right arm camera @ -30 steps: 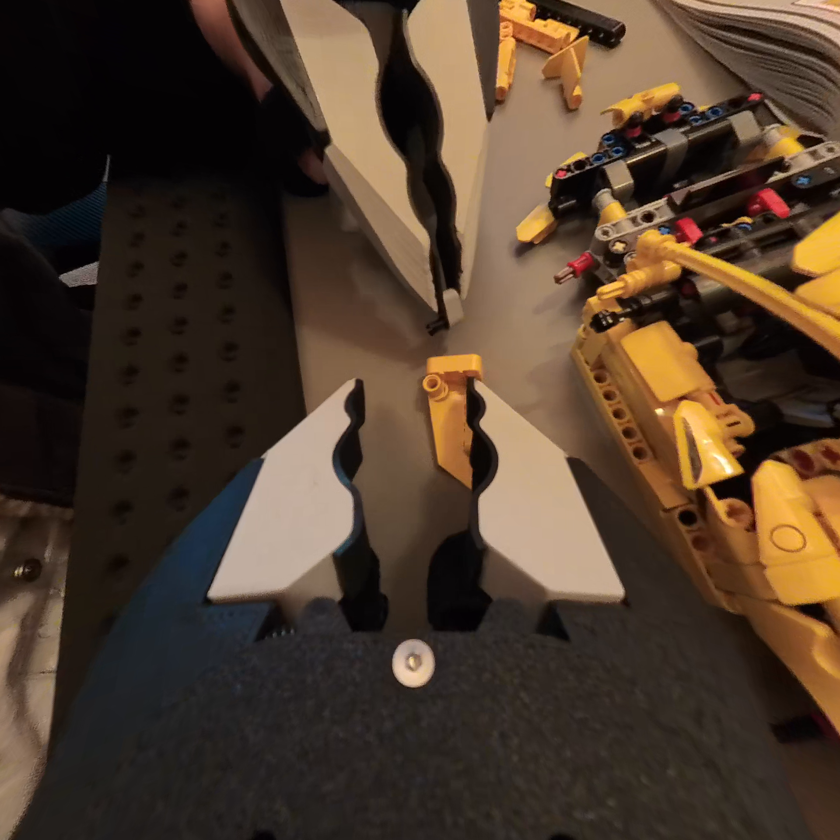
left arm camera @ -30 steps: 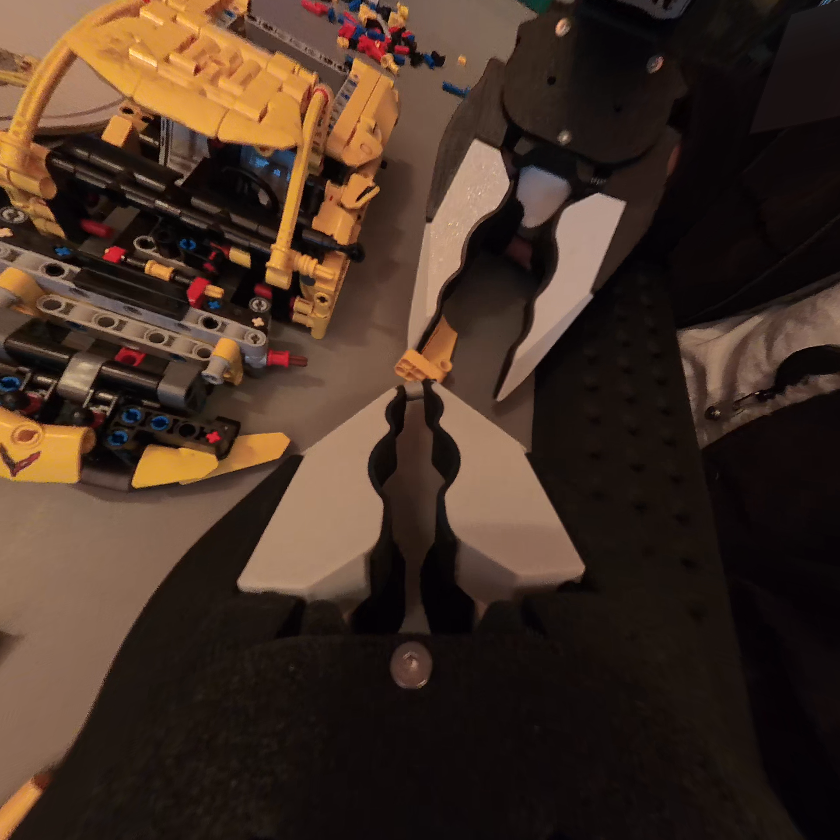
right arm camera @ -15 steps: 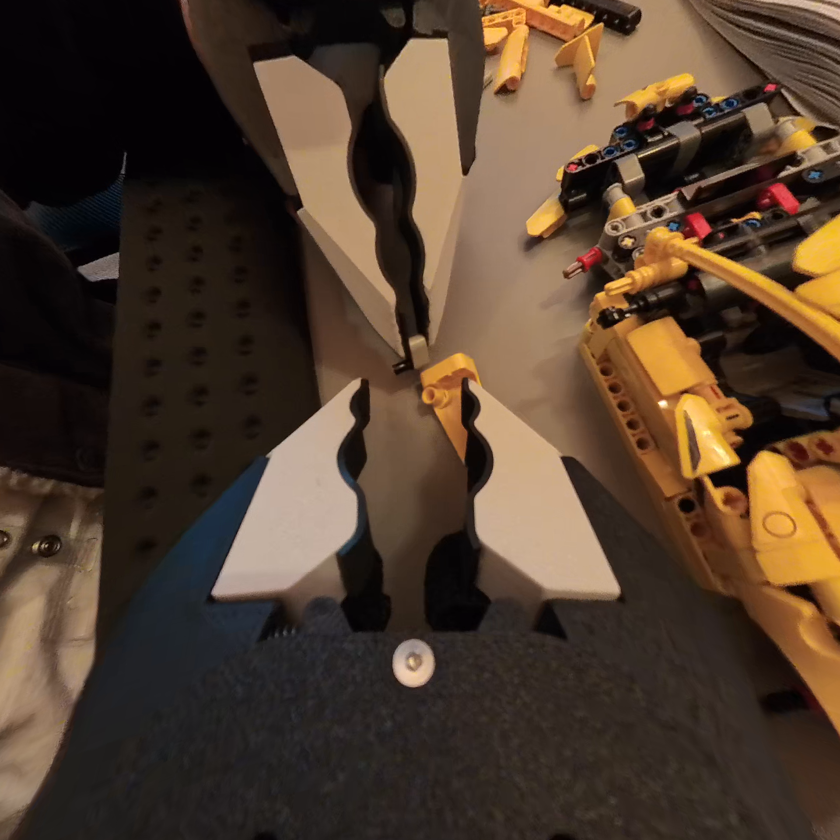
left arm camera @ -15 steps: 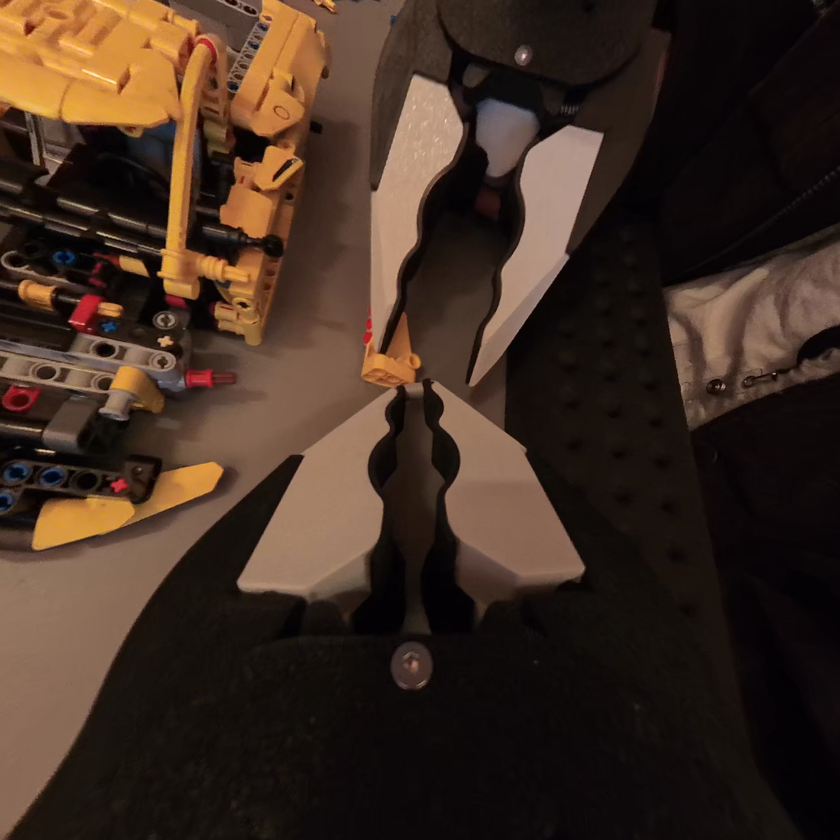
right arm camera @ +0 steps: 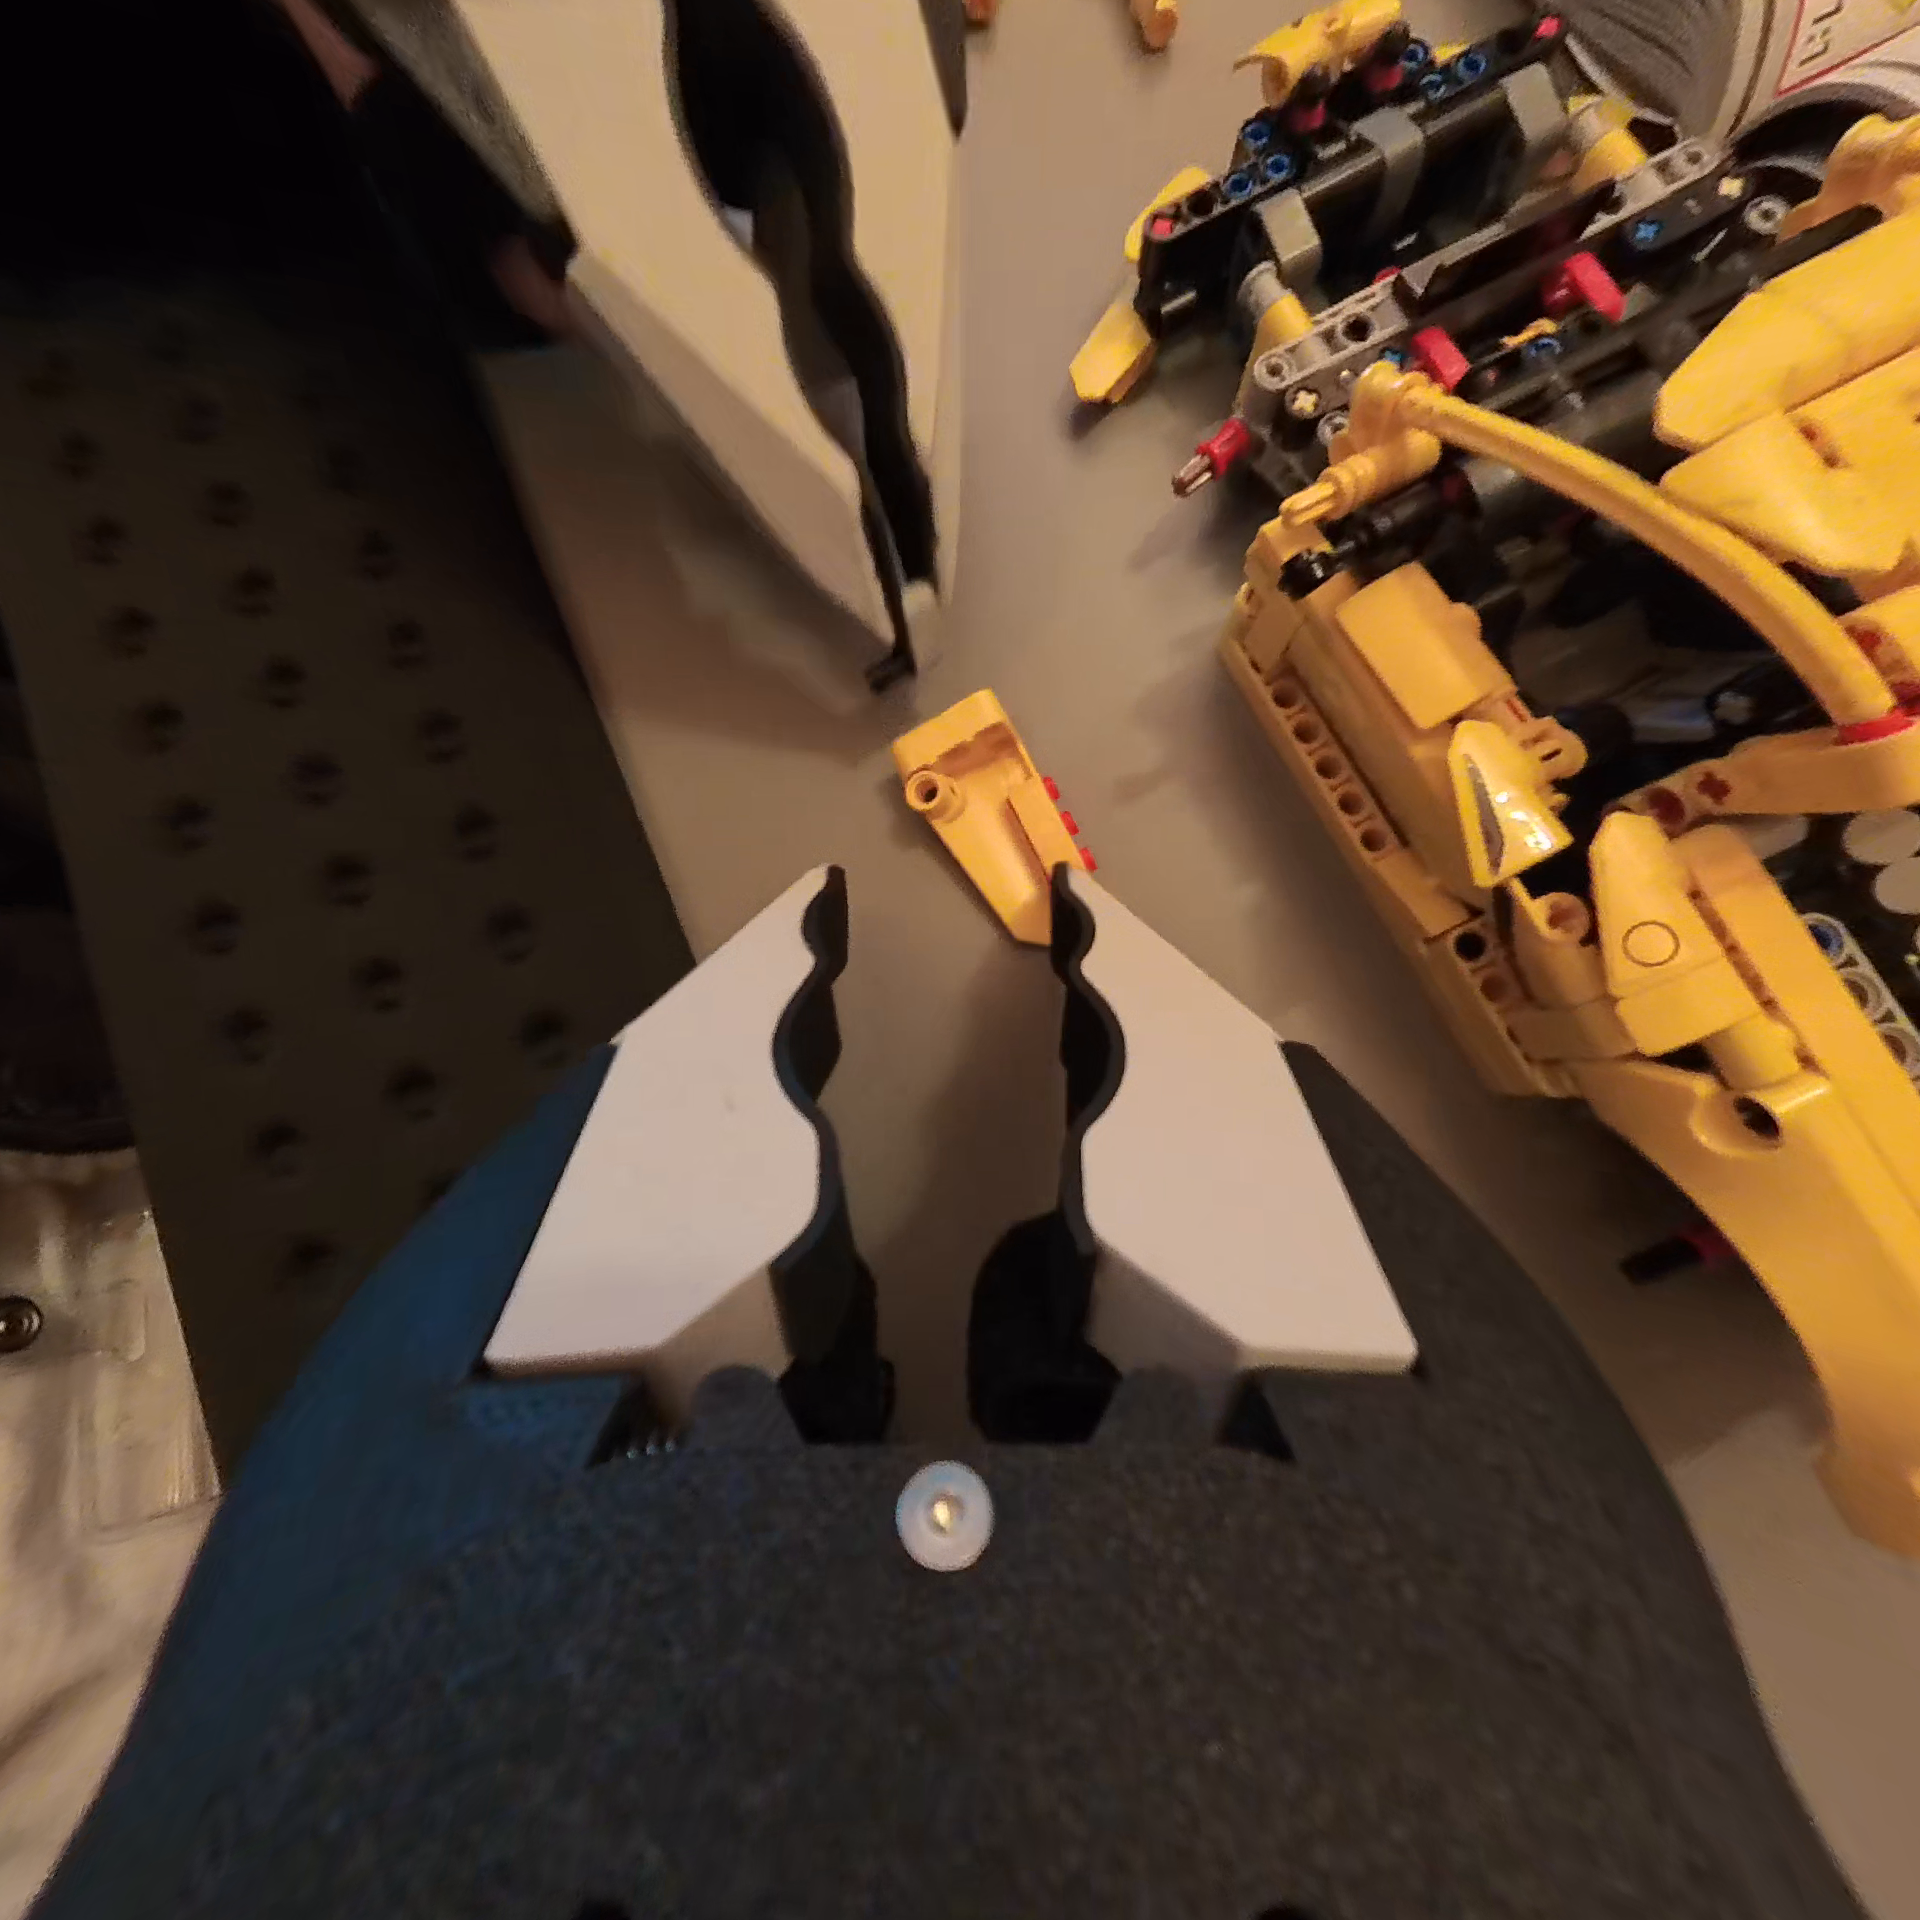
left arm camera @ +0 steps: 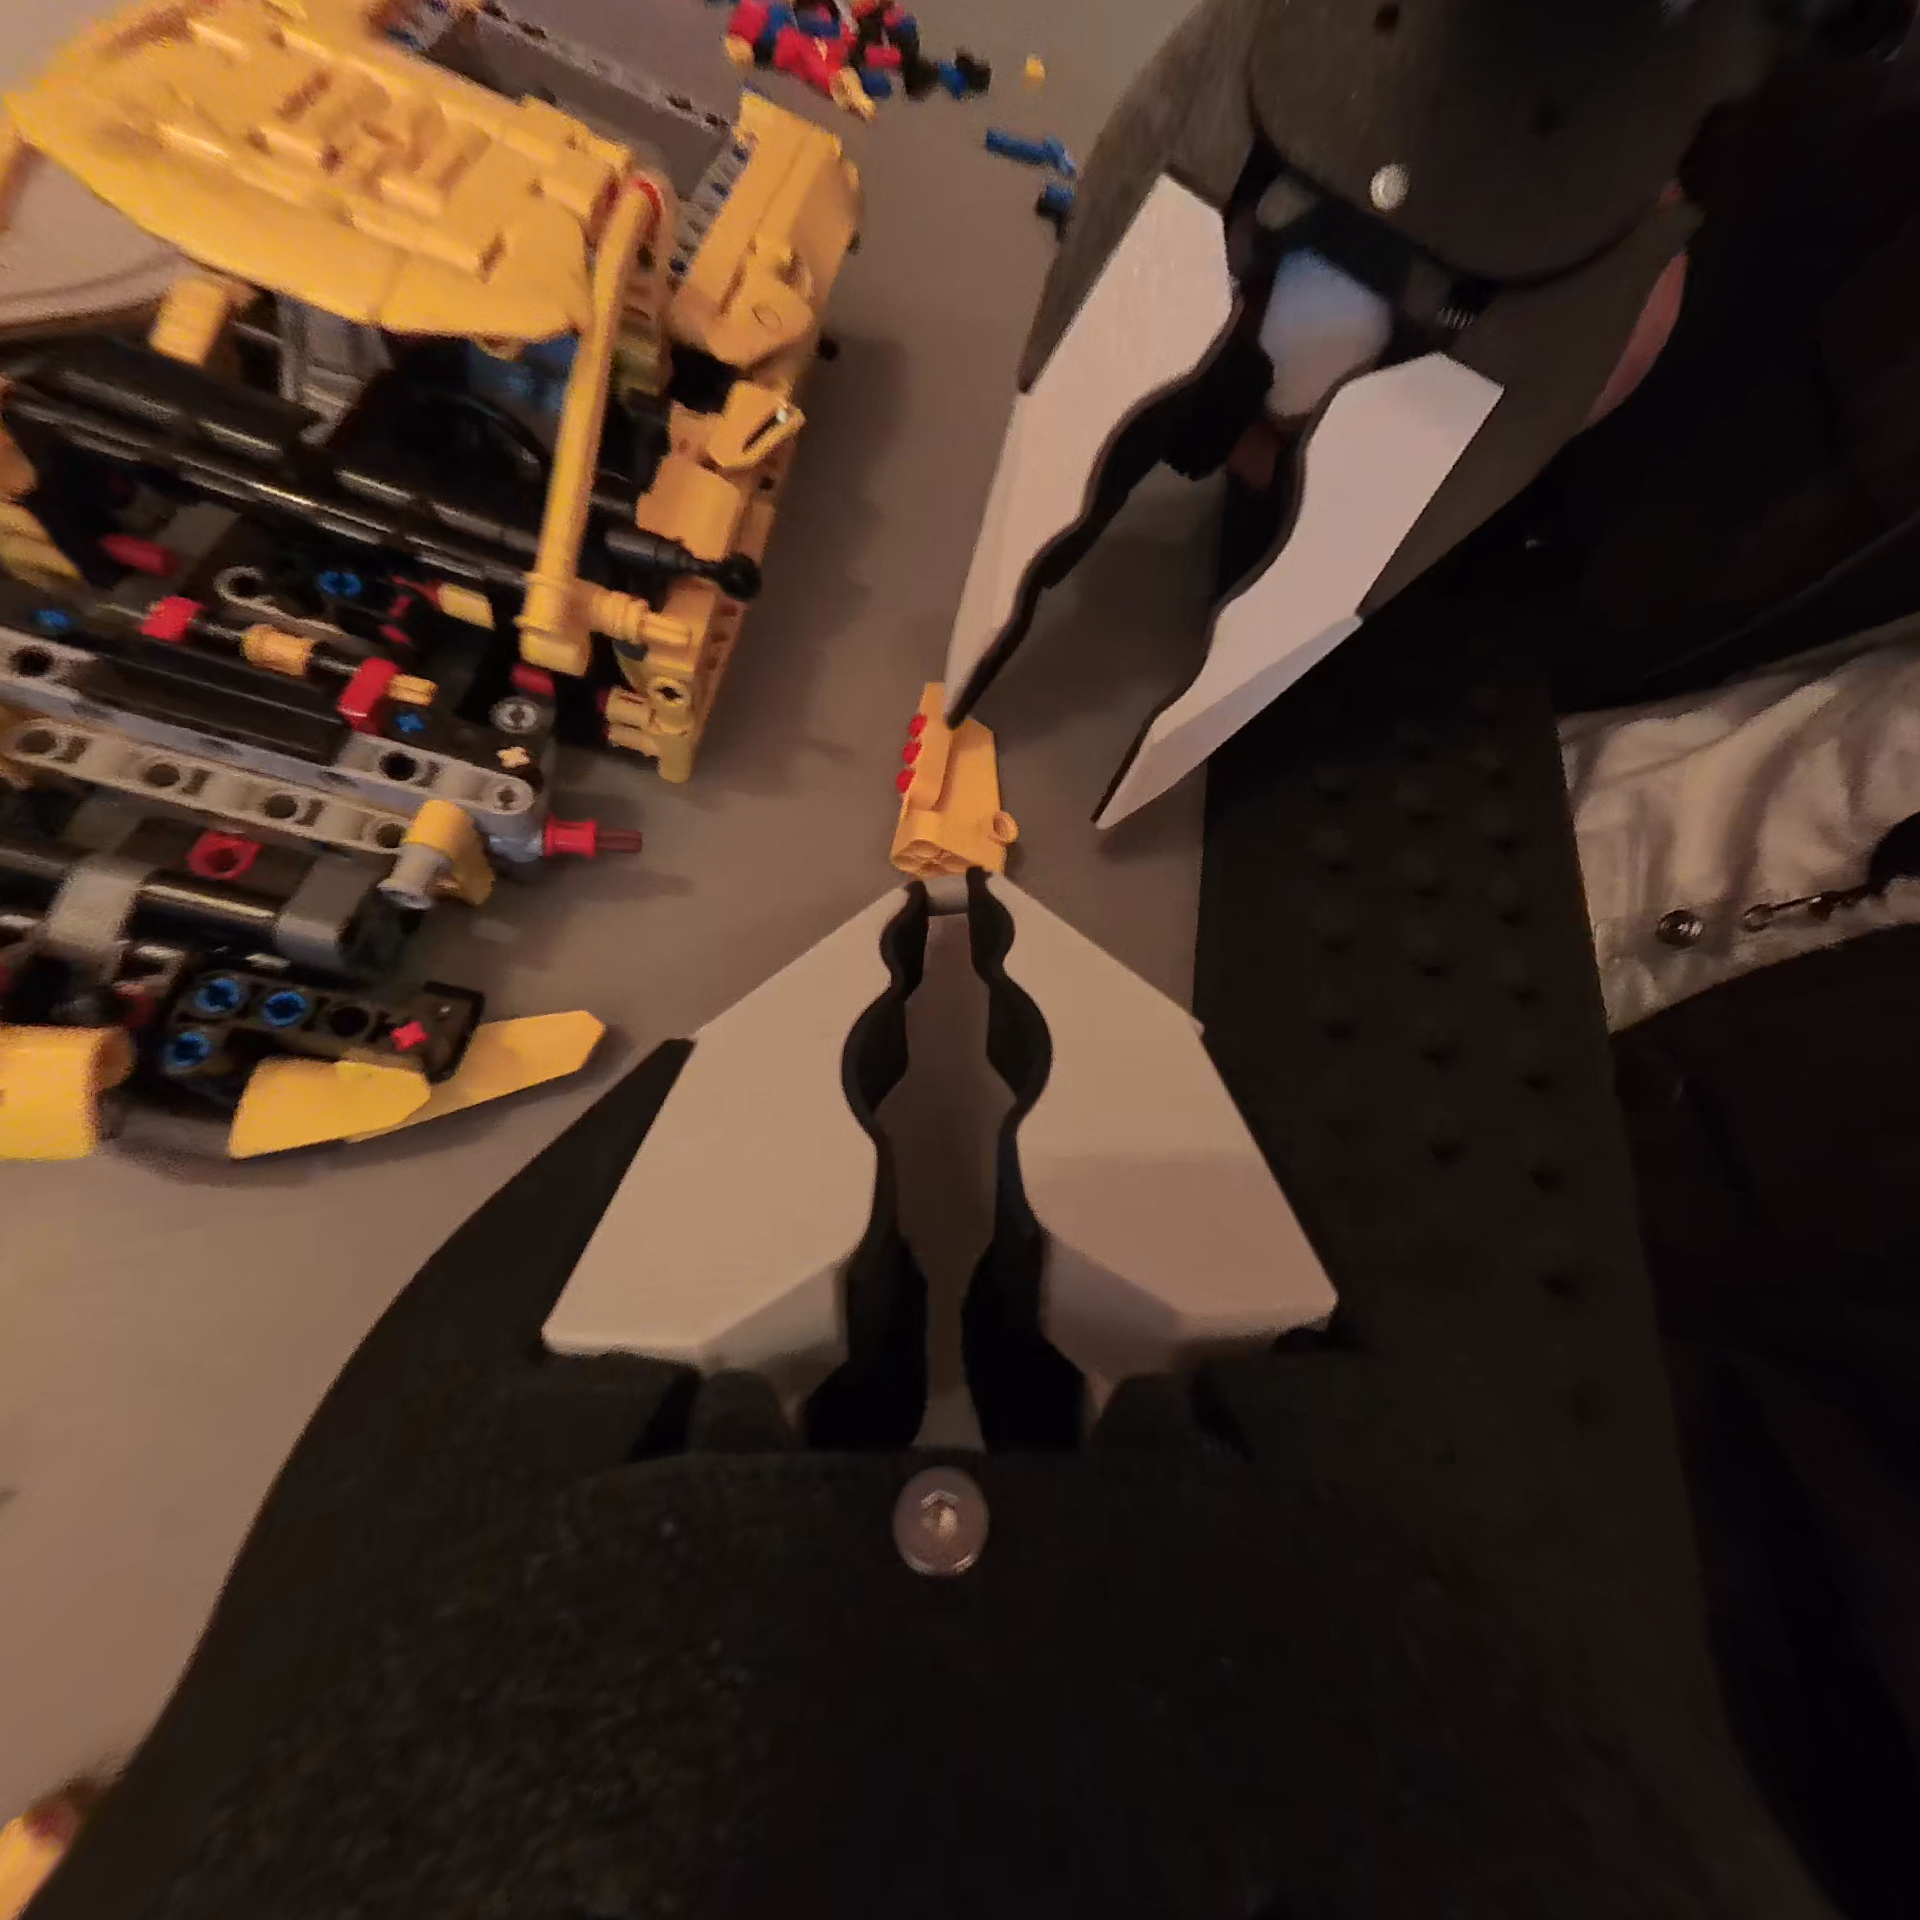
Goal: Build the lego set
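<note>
A small yellow lego piece with red pins on its side lies on the grey table between the two grippers; it also shows in the right wrist view. My left gripper is shut on a small grey piece, just short of the yellow piece. In the right wrist view the left gripper comes in from the top with the grey piece at its tip. My right gripper is open, one finger tip against the yellow piece. It shows at the upper right of the left wrist view. The big yellow lego car stands beside them.
The car fills the right of the right wrist view. Loose small pieces lie at the far end. A black perforated strip runs along the table edge, with a person's clothing beyond it. A stack of booklets lies far right. My right fingertips sit around 5 cm from my left ones.
The yellow piece has turned on the table and now shows its red pins. The left gripper has drawn back a little from it. The right finger tip has slid back along it.
</note>
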Motion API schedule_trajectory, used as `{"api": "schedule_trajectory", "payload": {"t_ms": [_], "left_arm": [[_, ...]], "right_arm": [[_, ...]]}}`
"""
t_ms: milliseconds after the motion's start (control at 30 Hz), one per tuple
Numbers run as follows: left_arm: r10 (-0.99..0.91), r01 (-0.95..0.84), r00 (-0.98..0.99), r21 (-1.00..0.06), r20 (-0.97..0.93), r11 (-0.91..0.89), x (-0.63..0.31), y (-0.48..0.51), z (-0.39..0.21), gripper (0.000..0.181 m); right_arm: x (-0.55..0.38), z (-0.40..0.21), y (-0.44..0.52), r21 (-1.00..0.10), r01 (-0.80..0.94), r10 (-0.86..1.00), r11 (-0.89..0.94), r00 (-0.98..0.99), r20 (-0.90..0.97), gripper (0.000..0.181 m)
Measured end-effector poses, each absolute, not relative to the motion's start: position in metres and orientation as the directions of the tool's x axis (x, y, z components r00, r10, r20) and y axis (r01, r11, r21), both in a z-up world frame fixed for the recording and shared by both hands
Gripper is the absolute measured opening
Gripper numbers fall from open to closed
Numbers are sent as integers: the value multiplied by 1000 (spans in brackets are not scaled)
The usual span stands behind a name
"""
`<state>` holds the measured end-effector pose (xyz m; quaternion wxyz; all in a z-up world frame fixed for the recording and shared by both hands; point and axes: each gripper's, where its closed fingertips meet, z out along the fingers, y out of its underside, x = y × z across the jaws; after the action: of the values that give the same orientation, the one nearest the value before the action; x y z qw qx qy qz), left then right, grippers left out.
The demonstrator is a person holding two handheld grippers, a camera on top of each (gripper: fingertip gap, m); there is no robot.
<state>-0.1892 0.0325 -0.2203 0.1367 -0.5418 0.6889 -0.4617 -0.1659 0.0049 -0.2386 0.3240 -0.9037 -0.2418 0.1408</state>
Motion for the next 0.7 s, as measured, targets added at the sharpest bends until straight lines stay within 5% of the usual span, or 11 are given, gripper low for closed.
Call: {"api": "schedule_trajectory", "payload": {"t_ms": [300, 700], "left_arm": [[-836, -641, -446, -766, 319, 49, -189, 8, -227, 7], [-876, -504, -361, -857, 320, -105, -184, 46, -195, 7]], "right_arm": [[-178, -232, 20, -717, 325, 591, -617, 793, -149, 47], [-174, -244, 20, -709, 381, 577, -593, 816, -44, 24]]}}
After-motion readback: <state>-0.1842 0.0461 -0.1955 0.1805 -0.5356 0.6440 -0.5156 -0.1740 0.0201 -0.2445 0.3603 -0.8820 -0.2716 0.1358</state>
